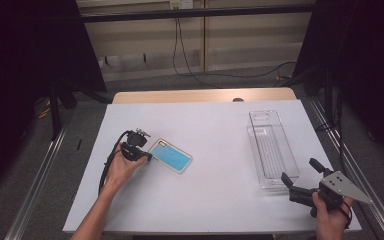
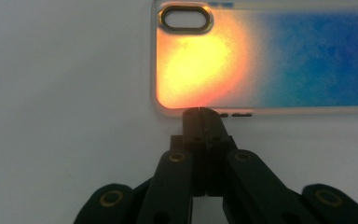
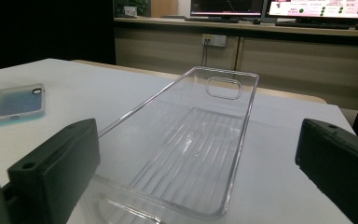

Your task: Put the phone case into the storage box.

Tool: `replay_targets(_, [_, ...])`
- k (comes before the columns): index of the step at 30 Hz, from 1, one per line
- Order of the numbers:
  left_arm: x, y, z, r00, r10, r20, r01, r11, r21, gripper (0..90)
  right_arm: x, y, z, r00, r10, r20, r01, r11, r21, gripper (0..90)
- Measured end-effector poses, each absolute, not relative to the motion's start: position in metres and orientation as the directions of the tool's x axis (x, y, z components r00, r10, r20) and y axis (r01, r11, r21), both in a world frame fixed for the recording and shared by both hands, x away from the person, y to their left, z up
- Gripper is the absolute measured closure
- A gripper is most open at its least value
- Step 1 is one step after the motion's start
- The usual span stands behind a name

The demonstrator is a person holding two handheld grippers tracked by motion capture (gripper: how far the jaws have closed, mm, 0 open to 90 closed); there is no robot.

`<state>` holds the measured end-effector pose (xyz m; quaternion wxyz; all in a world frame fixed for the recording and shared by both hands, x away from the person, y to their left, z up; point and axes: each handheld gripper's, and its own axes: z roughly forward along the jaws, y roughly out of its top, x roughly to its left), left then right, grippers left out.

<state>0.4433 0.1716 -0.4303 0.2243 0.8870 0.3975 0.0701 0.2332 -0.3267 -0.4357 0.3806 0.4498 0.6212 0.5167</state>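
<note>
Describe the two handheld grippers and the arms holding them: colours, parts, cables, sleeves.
Both are black. The left gripper trails a black cable; its jaws run on linkage arms with brass-coloured rivets. The right gripper has thick, blocky jaws and a grey three-cornered plate on top. Both forearms are bare, with no sleeves in sight.

The high view is evenly lit on the white bench [image 1: 205,190], with dark, murky corners and soft, low-resolution detail. In the left gripper view the phone case [image 2: 265,60] blooms orange with glare and the picture is hazy. In the right gripper view the near jaws blur, and the monitors [image 3: 279,7] glow overexposed.
</note>
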Motion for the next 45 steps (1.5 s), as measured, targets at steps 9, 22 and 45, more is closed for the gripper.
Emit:
replay_targets(9, [0.448, 0.169, -0.43, 0.668, 0.742, -0.052, 0.679, -0.58, 0.449, 90.0, 0.233, -0.327, -0.436, -0.307, 0.952, -0.007, 0.166, 0.061, 0.984, 0.0])
replay_targets(22, [0.452, 0.163, -0.43, 0.653, 0.756, -0.033, 0.688, -0.575, 0.442, 90.0, 0.234, -0.326, -0.436, -0.309, 0.951, -0.008, 0.17, 0.064, 0.983, 0.0])
replay_targets(45, [0.465, 0.152, -0.428, 0.643, 0.766, -0.001, 0.68, -0.57, 0.462, 90.0, 0.235, -0.326, -0.436, -0.314, 0.95, -0.007, 0.169, 0.063, 0.984, 0.0])
